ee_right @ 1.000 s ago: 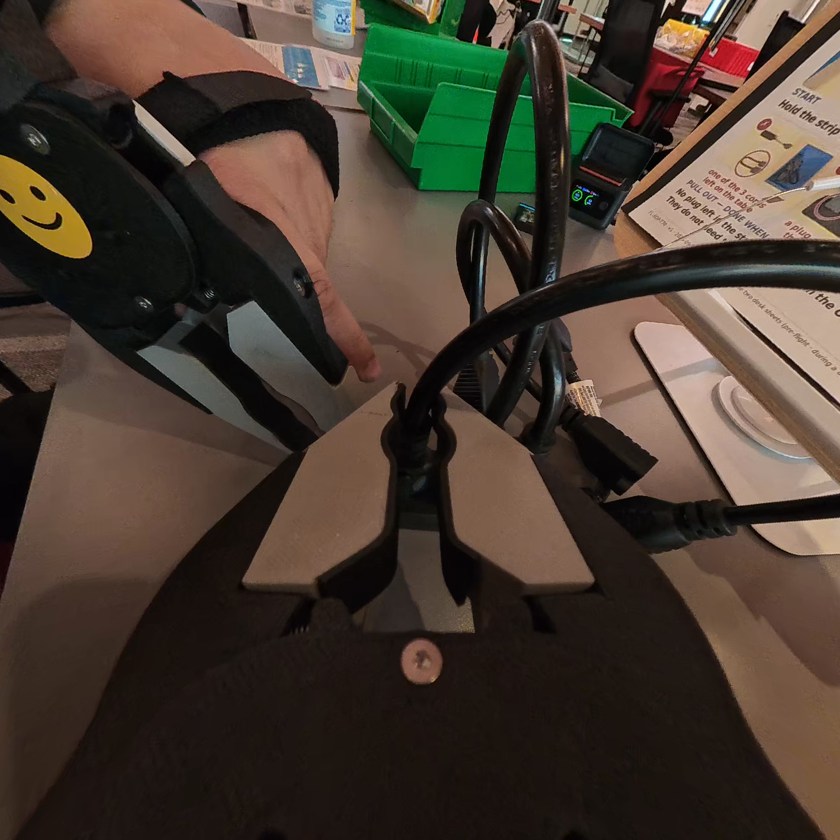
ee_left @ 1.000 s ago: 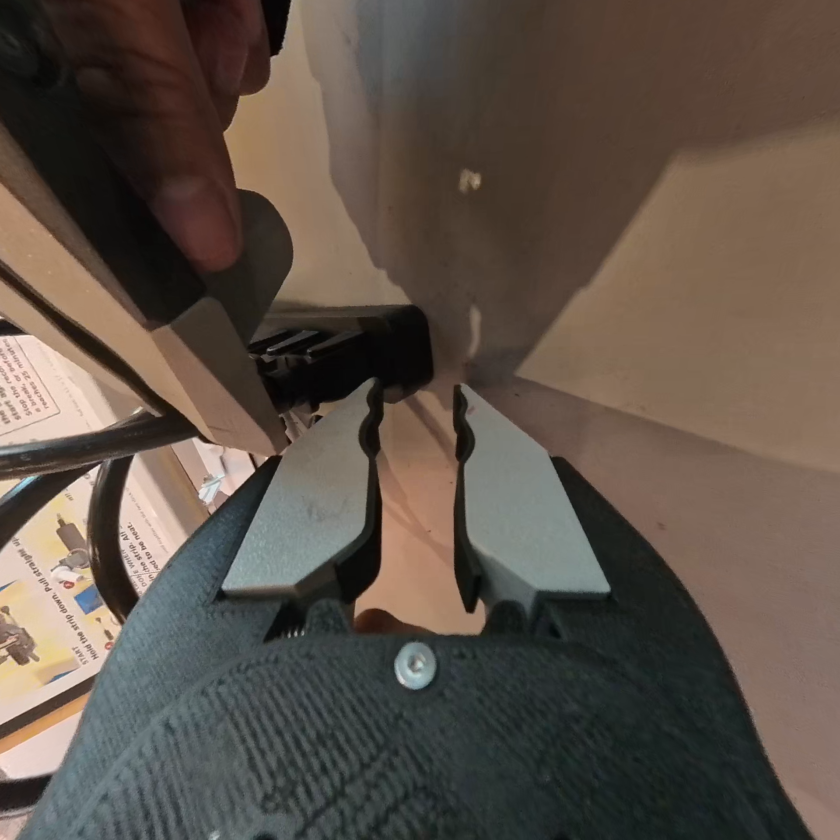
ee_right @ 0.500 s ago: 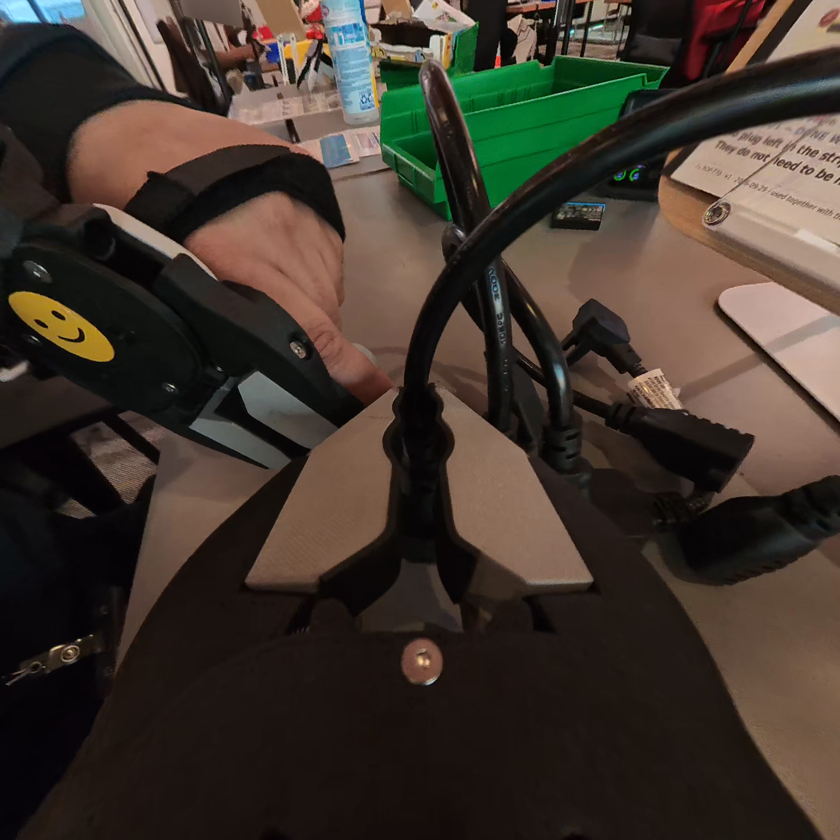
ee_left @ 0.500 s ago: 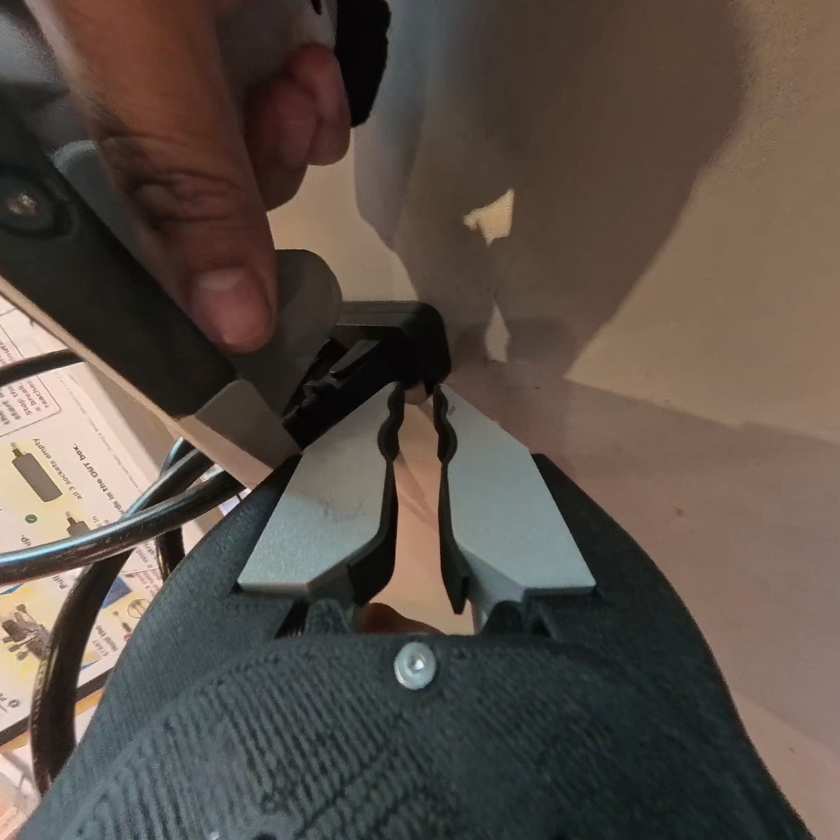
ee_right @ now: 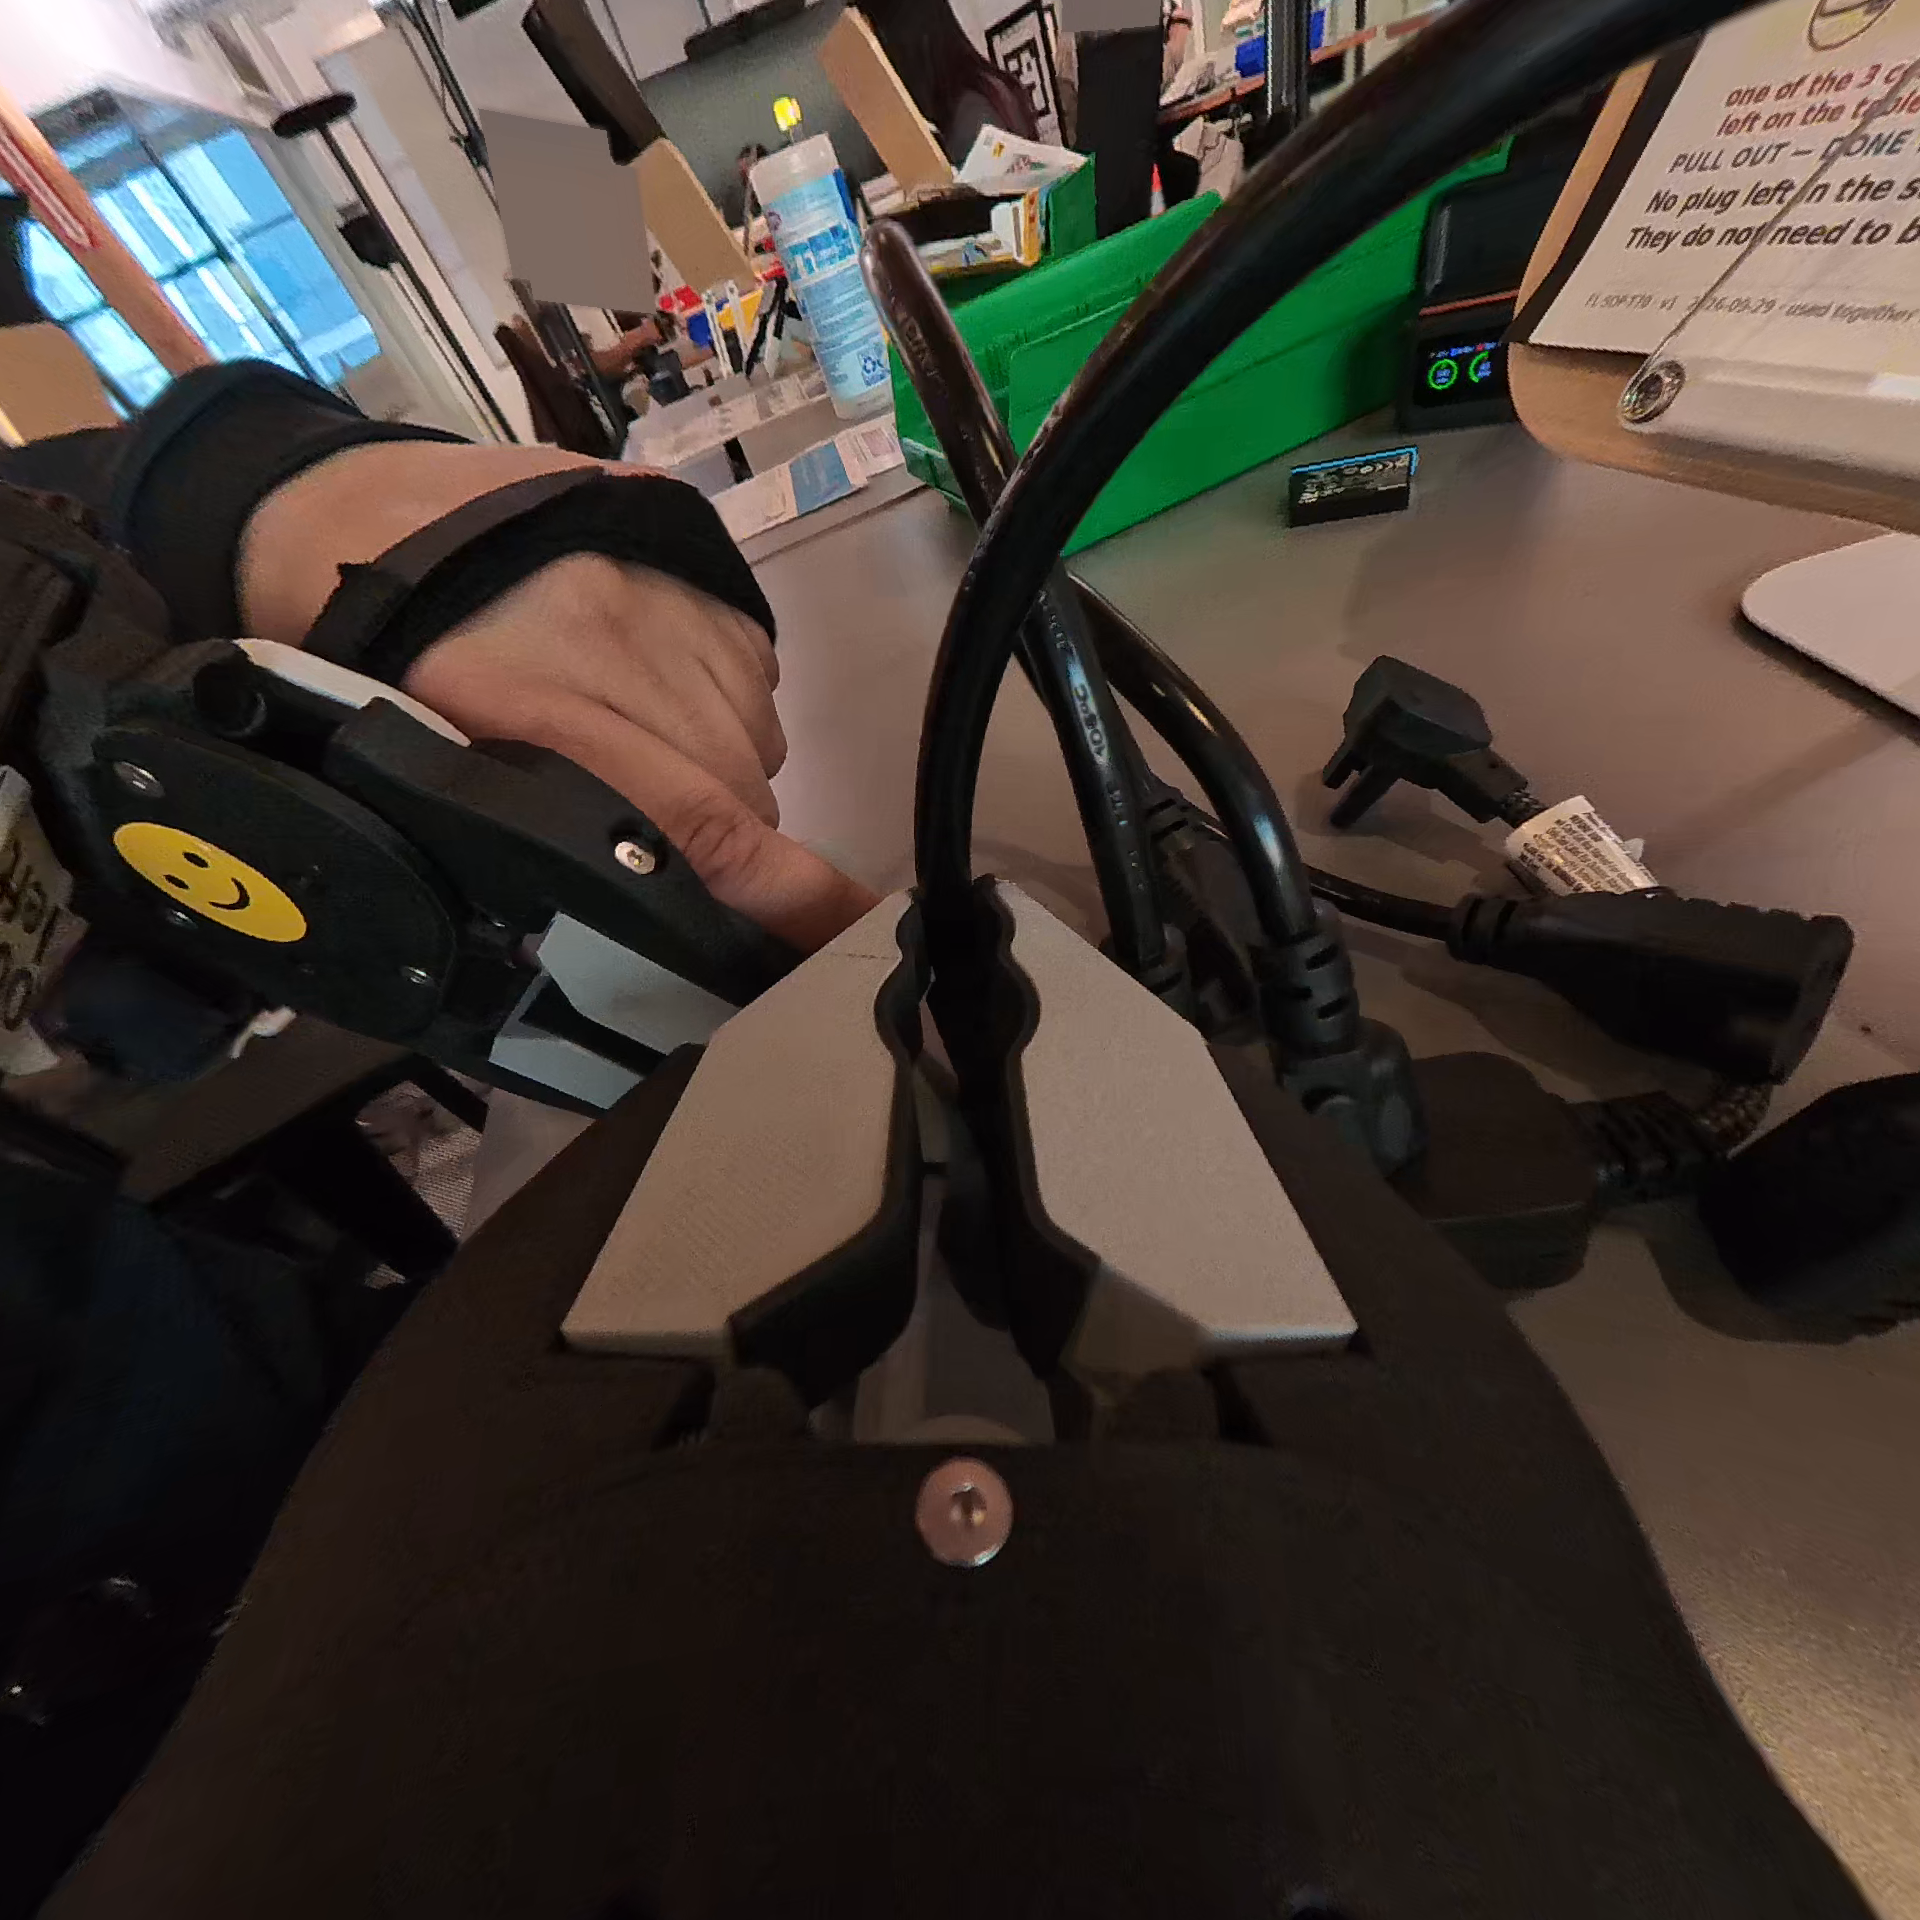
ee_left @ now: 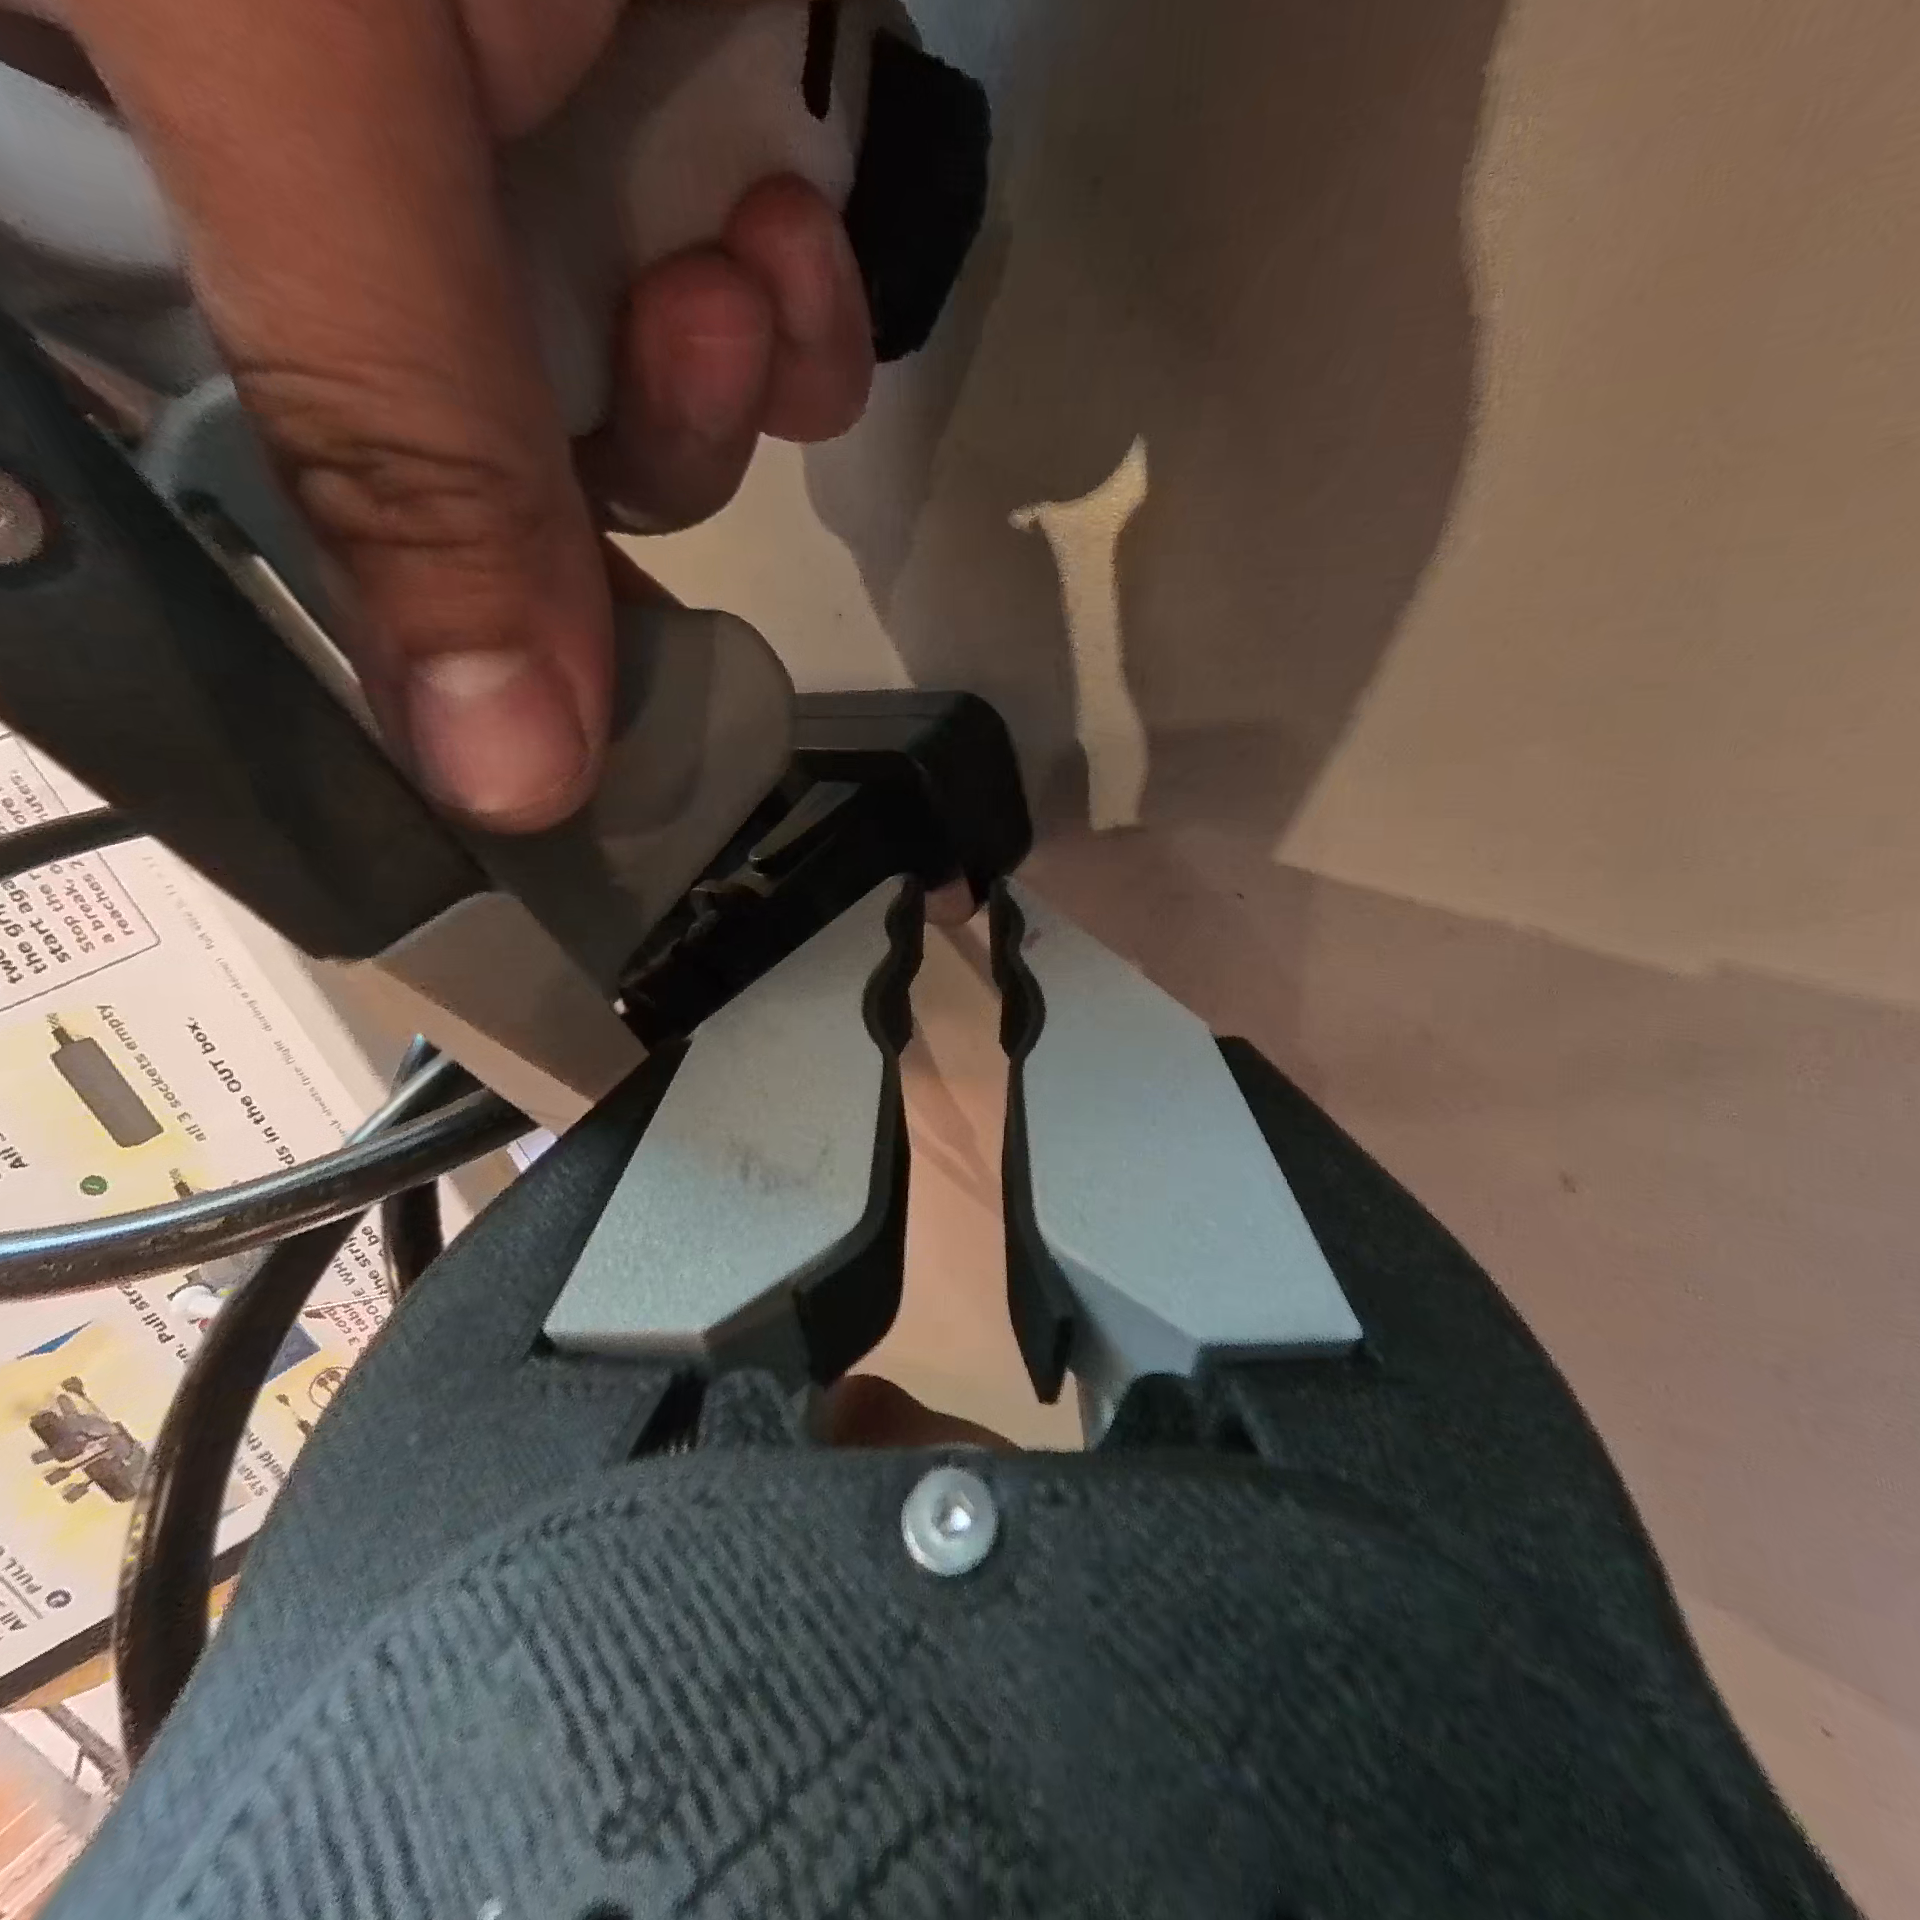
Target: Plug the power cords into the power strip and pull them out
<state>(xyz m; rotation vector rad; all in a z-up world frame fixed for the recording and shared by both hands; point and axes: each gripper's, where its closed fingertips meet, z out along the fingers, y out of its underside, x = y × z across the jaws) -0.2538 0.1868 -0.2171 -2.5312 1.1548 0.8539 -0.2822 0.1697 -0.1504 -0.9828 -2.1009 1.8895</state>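
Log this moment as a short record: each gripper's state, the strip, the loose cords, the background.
right gripper: fingers closed on a black power cord that arches up and away
left gripper: fingers narrowly apart at the end of the black power strip; grip unclear
plugged cords: two stand beside the right gripper
loose plug: lies on the grey table
background: green bins, instruction sheet

Glossy black rubbery cord [ee_right: 940, 727]; matt grey tabletop [ee_right: 1558, 644].

Bare table [ee_right: 1558, 623] open at far right, looped cords [ee_right: 1101, 727] and plugs [ee_right: 1652, 977] crowding the strip [ee_left: 914, 758], left side apparently blocked by a hand [ee_right: 623, 707]
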